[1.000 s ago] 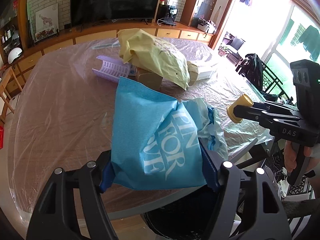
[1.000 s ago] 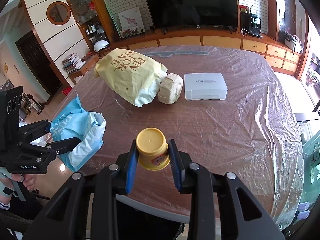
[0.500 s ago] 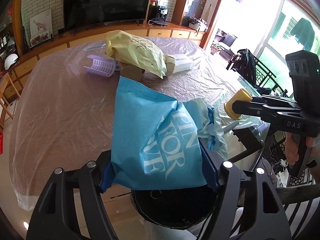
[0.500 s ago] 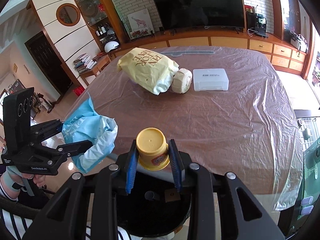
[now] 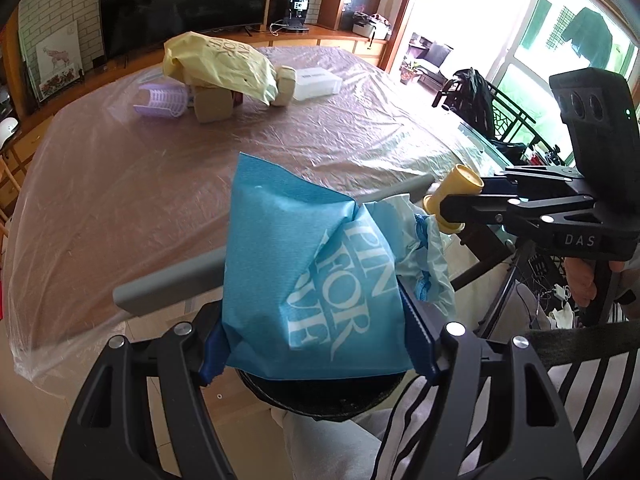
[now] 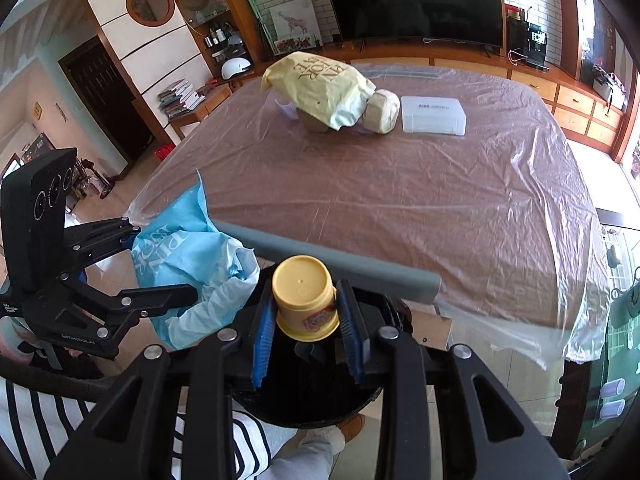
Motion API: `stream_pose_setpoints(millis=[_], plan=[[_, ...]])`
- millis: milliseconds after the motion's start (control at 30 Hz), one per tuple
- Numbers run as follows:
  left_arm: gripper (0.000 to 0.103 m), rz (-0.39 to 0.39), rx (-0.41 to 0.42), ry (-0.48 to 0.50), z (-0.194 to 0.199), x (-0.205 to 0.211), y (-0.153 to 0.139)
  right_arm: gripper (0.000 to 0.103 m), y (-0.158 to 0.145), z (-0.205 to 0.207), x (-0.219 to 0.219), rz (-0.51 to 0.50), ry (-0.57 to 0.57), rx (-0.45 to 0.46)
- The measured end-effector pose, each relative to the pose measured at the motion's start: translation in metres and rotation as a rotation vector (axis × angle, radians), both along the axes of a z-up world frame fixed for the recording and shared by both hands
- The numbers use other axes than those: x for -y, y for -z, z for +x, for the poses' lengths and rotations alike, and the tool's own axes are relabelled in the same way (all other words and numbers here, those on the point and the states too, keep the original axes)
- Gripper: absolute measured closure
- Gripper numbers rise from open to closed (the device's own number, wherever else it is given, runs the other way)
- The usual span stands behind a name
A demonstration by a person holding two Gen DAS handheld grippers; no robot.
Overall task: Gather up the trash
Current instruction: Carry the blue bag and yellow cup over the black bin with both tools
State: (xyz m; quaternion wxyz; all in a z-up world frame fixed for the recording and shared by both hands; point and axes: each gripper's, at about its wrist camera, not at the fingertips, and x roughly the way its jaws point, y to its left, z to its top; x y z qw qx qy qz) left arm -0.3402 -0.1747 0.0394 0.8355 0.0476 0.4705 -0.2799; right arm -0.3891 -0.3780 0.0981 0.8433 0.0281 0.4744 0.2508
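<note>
Two views, left wrist first: the left gripper (image 5: 316, 344) is clamped on a blue bag (image 5: 312, 280) held above a black bin (image 5: 320, 396) just off the table (image 5: 120, 200) edge; at 3 o'clock the right gripper (image 5: 444, 208) pinches a yellow cup (image 5: 456, 196); at 11 o'clock a yellow bag (image 5: 220, 64) lies on the table. Right wrist view: the right gripper (image 6: 306, 320) grips the yellow cup (image 6: 304, 296) over the bin (image 6: 304, 404); the blue bag (image 6: 188, 264) hangs in the left gripper (image 6: 160, 264) at 9 o'clock; the yellow bag (image 6: 320, 88) and a white box (image 6: 434, 116) sit at 12 o'clock.
</note>
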Motion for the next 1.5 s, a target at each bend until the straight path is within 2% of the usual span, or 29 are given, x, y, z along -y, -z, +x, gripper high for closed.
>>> stream_pose_setpoints(millis=[667, 1500], plan=[[0.032, 0.053, -0.086, 0.021, -0.019, 0.009, 0.038, 0.073, 0.04, -0.016, -0.011, -0.053, -0.022, -0.073], [0.032, 0.126, -0.136, -0.006, 0.0, 0.016, 0.084, 0.073, 0.08, 0.007, -0.026, -0.104, 0.015, -0.111]])
